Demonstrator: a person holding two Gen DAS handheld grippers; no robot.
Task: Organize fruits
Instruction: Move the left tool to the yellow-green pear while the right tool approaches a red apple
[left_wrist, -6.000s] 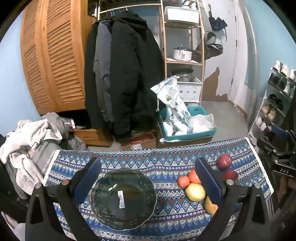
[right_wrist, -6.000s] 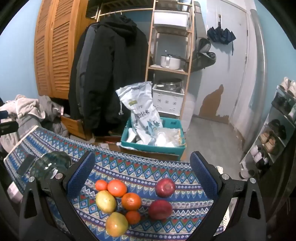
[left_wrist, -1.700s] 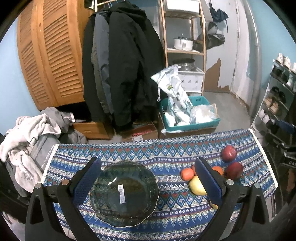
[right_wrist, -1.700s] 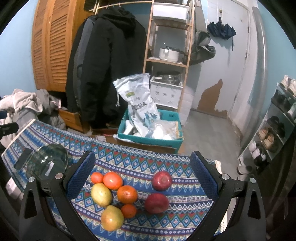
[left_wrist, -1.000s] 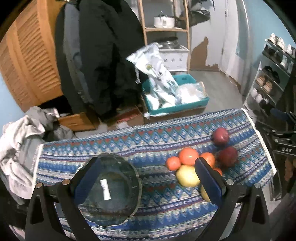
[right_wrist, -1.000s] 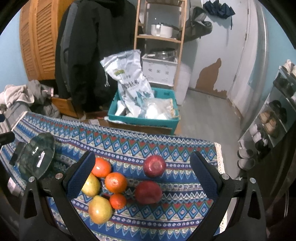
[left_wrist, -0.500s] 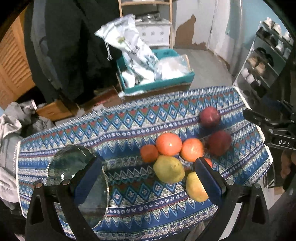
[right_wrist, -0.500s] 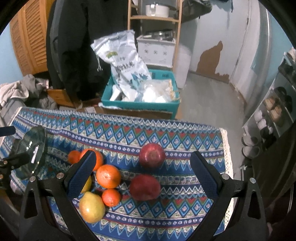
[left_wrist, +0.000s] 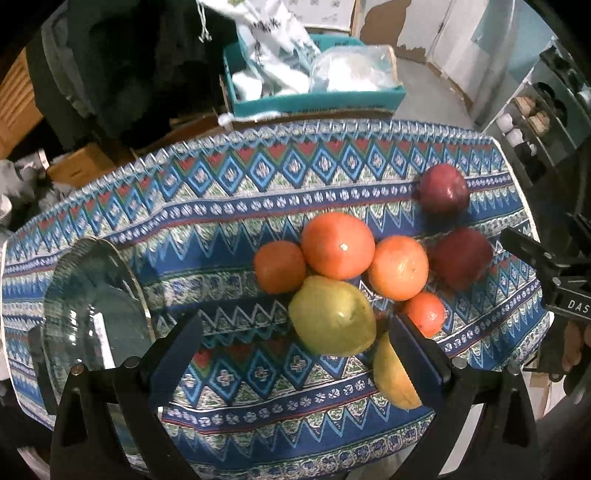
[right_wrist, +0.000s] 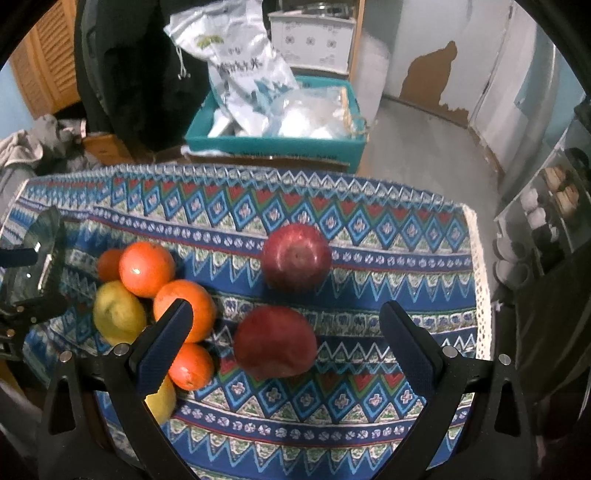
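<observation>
Jaws are gaping on both grippers. The right gripper (right_wrist: 284, 339) is lining up over the nearer red apple (right_wrist: 275, 341); closing on it looks next.

Clustered on the cloth: four oranges (left_wrist: 337, 245), two yellow pears (left_wrist: 331, 316) touching them at the near side, two red apples (right_wrist: 296, 257) to the right, one behind the other, slightly apart. Clear glass plate (left_wrist: 94, 312) lying empty, left of the fruit
</observation>
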